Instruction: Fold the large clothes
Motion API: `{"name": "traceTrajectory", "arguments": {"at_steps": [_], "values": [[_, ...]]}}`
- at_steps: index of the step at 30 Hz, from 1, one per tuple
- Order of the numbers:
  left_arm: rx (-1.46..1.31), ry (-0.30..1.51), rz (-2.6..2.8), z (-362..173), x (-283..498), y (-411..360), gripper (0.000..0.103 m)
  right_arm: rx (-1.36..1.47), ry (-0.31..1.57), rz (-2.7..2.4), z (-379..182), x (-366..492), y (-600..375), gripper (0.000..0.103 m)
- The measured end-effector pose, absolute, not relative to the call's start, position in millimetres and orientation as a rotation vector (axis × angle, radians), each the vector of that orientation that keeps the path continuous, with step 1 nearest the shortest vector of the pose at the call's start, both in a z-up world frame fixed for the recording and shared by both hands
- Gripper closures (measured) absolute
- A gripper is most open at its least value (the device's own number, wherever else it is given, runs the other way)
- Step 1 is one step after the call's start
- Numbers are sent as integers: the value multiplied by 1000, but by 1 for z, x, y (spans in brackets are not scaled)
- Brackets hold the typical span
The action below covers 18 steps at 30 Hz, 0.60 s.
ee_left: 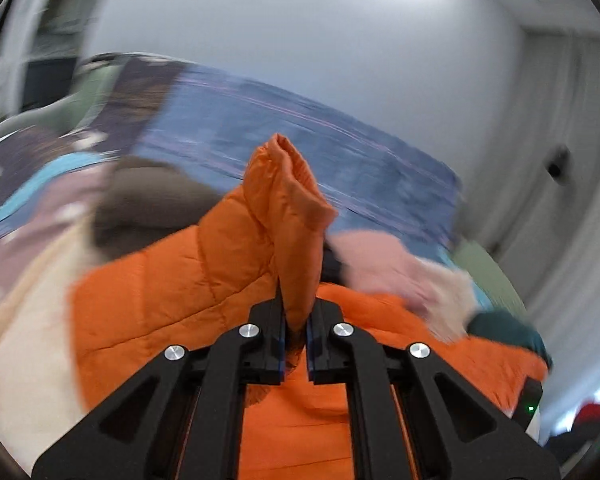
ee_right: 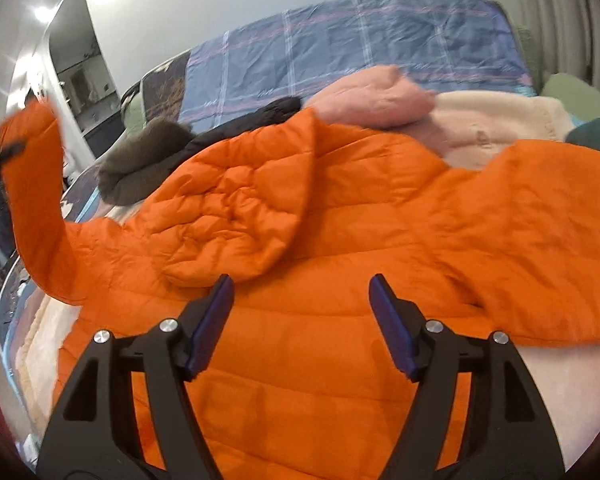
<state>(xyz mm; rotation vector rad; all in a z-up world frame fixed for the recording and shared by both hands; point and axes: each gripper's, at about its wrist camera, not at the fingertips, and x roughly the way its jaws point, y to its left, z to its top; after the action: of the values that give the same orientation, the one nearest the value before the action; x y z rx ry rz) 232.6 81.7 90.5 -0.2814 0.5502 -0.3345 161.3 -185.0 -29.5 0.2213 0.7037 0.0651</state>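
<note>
An orange quilted puffer jacket point(ee_right: 340, 240) lies spread on a bed over other clothes, its hood point(ee_right: 240, 208) turned up in the middle. My left gripper point(ee_left: 296, 312) is shut on the jacket's sleeve point(ee_left: 288, 208), which stands up between the fingers; in the right wrist view that sleeve point(ee_right: 32, 184) is lifted at the far left. My right gripper point(ee_right: 302, 296) is open and empty, just above the jacket's body below the hood.
A blue plaid bedsheet point(ee_right: 360, 40) covers the bed behind. A pink garment point(ee_right: 376, 96), a cream fleece point(ee_right: 500, 120), a brown furry garment point(ee_right: 140, 160) and a teal item point(ee_right: 596, 132) lie around the jacket. A wall and doorway point(ee_right: 80, 72) stand behind.
</note>
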Motion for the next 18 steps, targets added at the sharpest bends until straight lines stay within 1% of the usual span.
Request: {"name": "traceTrajectory", "arguments": {"at_steps": [3, 5, 7, 8, 9, 12, 15, 18], "values": [[-196, 593, -437, 76, 243, 14, 96, 230, 693, 53, -29, 153, -201, 30], [-154, 648, -495, 54, 250, -26, 95, 242, 700, 43, -31, 150, -212, 30], [-124, 732, -538, 25, 258, -55, 75, 260, 705, 34, -33, 147, -222, 30], [-116, 770, -545, 10, 262, -63, 62, 272, 704, 35, -33, 147, -226, 30], [-106, 800, -550, -2, 262, -70, 60, 297, 699, 48, -34, 146, -232, 30], [-58, 844, -537, -29, 264, -68, 59, 358, 693, 88, -33, 145, -242, 29], [-58, 831, -483, -30, 256, -39, 50, 374, 713, 119, -32, 155, -243, 28], [-44, 805, -385, -30, 251, 4, 44, 349, 749, 150, -32, 182, -234, 27]]}}
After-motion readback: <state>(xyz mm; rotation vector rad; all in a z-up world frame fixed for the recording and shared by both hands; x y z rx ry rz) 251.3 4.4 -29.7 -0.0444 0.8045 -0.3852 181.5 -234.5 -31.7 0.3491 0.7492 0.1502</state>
